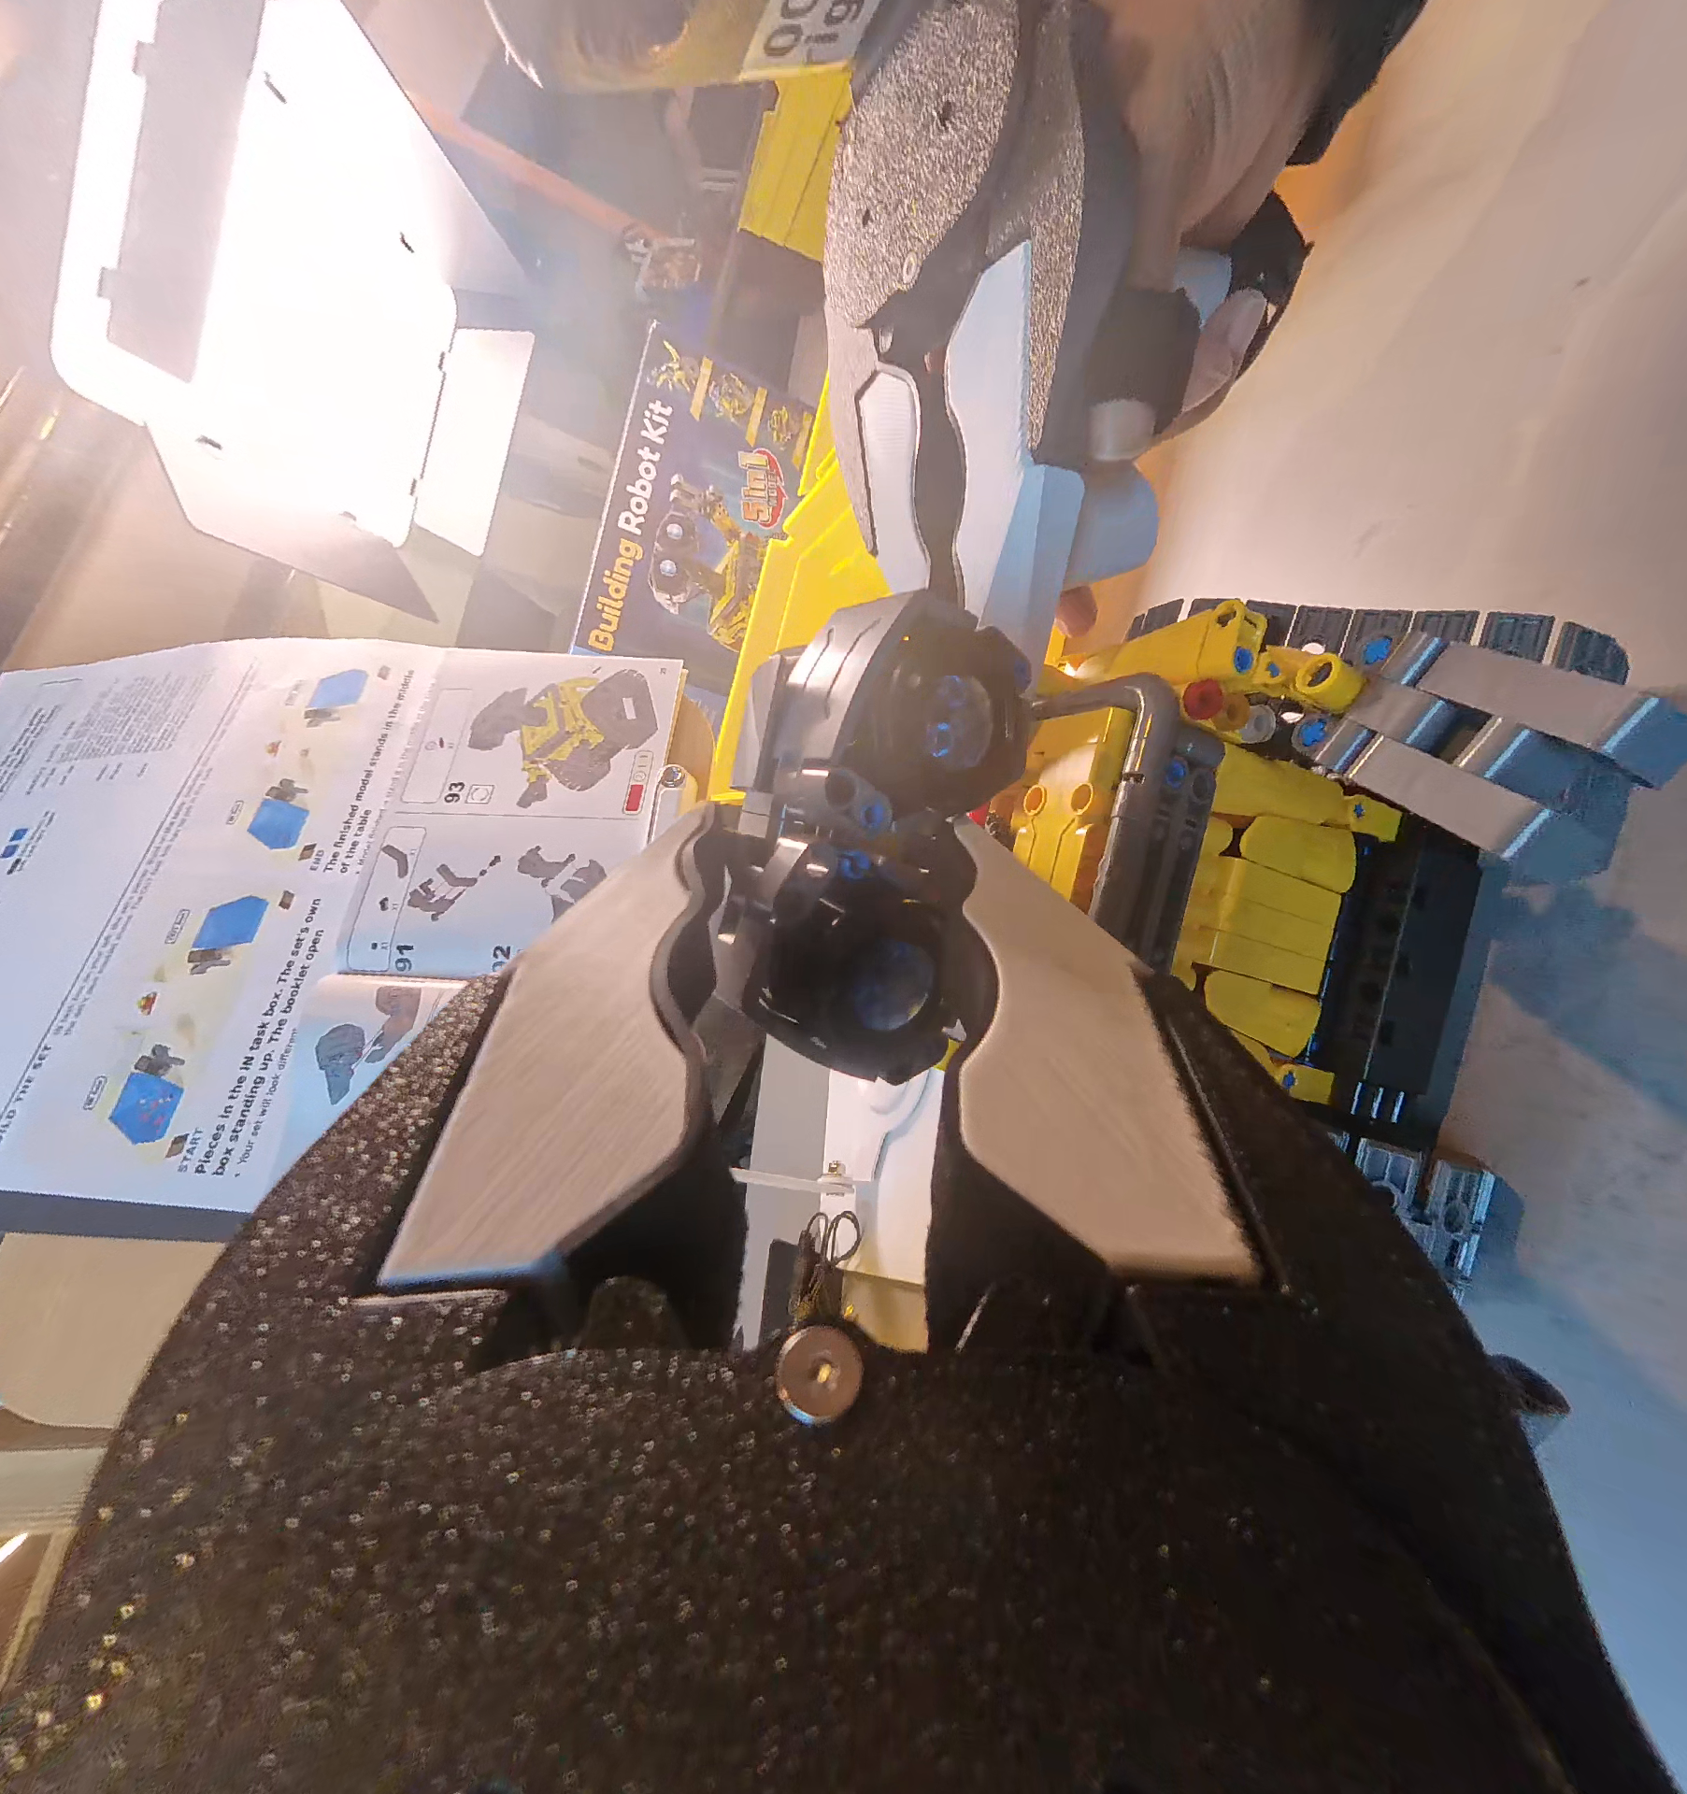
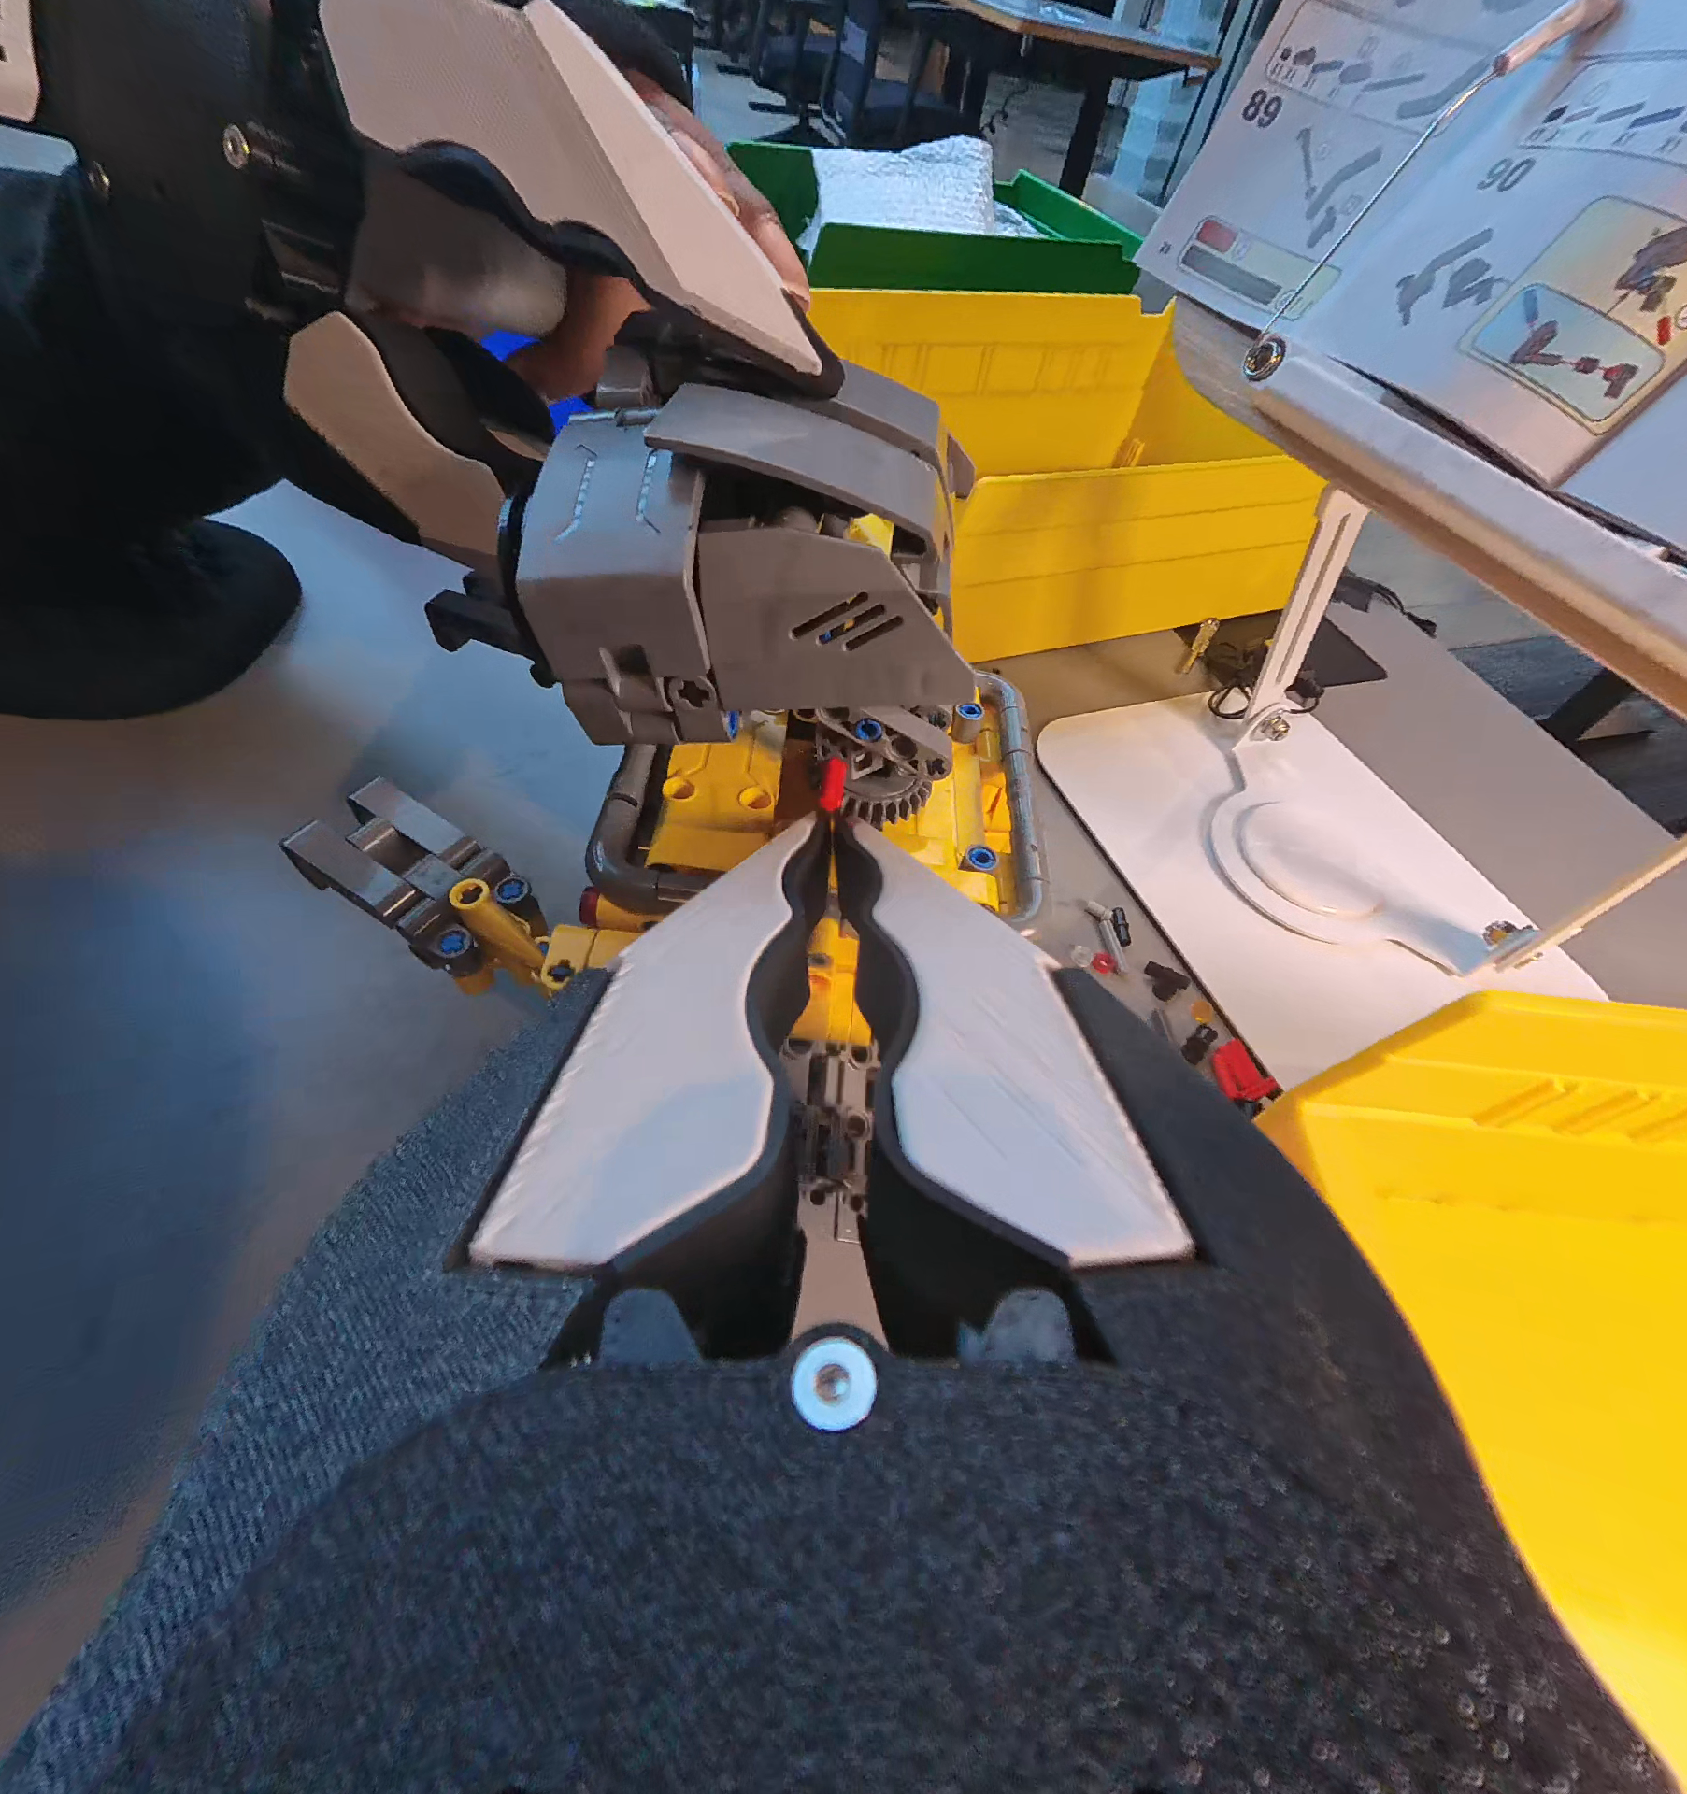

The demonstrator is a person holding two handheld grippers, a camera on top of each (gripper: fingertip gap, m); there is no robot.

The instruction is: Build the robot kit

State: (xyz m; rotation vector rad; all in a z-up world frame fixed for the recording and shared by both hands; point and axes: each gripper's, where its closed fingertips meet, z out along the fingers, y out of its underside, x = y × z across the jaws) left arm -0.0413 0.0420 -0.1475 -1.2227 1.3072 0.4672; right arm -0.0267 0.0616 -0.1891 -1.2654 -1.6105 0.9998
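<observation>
My left gripper is shut on the grey and black head of a yellow brick robot and holds it over the yellow body. The right wrist view shows its fingers pressing on that head from above and below. My right gripper is shut on a small red pin that sticks out of its tips, next to a grey gear on top of the body, just under the head. A grey claw arm lies at the body's left.
Yellow bins stand behind the model and at the near right, and a green bin stands farther back. An open instruction booklet sits on a stand with a white base. Small loose parts lie beside the base. My right fingertips sit around 5 cm from my left ones.
</observation>
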